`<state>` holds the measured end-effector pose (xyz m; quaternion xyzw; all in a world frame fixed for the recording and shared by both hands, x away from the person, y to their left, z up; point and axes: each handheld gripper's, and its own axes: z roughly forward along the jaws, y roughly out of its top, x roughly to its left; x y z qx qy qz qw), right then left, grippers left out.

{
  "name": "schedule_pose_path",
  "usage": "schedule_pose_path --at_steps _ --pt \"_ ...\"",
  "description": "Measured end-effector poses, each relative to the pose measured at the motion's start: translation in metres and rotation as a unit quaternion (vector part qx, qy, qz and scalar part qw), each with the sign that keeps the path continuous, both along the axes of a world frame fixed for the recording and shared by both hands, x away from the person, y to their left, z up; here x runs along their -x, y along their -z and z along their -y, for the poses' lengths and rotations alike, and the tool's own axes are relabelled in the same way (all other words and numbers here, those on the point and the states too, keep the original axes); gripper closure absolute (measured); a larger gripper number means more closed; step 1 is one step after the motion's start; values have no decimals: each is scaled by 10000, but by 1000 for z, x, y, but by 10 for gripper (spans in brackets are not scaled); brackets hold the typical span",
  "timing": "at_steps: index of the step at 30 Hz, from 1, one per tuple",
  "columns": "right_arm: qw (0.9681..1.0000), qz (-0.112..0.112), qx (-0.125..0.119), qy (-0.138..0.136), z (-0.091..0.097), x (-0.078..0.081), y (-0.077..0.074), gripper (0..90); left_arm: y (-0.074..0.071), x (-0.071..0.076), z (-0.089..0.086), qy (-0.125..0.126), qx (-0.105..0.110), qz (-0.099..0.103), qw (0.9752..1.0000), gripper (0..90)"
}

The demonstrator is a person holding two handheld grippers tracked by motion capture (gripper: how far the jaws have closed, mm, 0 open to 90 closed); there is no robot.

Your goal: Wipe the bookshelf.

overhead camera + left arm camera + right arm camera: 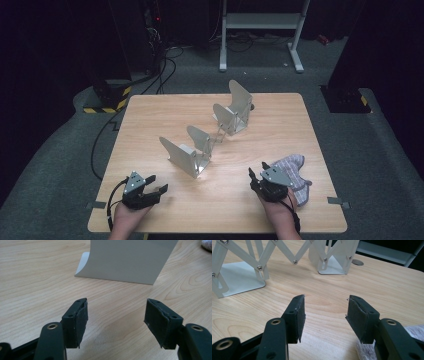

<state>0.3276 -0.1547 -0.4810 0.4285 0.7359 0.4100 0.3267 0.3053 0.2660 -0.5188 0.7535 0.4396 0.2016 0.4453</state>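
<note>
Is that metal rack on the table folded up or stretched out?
Stretched out: the rack's upright plates stand apart, scissor links between them opened.

Rack [207, 135]: on table [150, 120], centre, running from near left to far right.
Cloth [295, 172]: on table, near right, right of rack.
Right gripper [260, 175]: just left of cloth.
Left gripper [156, 184]: near left, before rack.

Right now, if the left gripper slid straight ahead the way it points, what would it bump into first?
Probably the nearest upright plate of the white folding rack; only bare table lies between it and the left gripper, whose jaws stand open.
</note>
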Motion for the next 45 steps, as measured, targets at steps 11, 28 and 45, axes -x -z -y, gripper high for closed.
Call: schedule_pose_path --at_steps 11,28,45 --pt "9999 -114 28 -34 5 7 10 455 1 -7 2 -136 46 -25 9999 349" --pt "9995 -283 -3 -168 2 10 11 416 -22 -29 6 -149 -108 -23 9998 322" --pt "9992 -361 156 -110 -2 11 18 428 -21 -73 3 -1149 -68 106 9933 554"
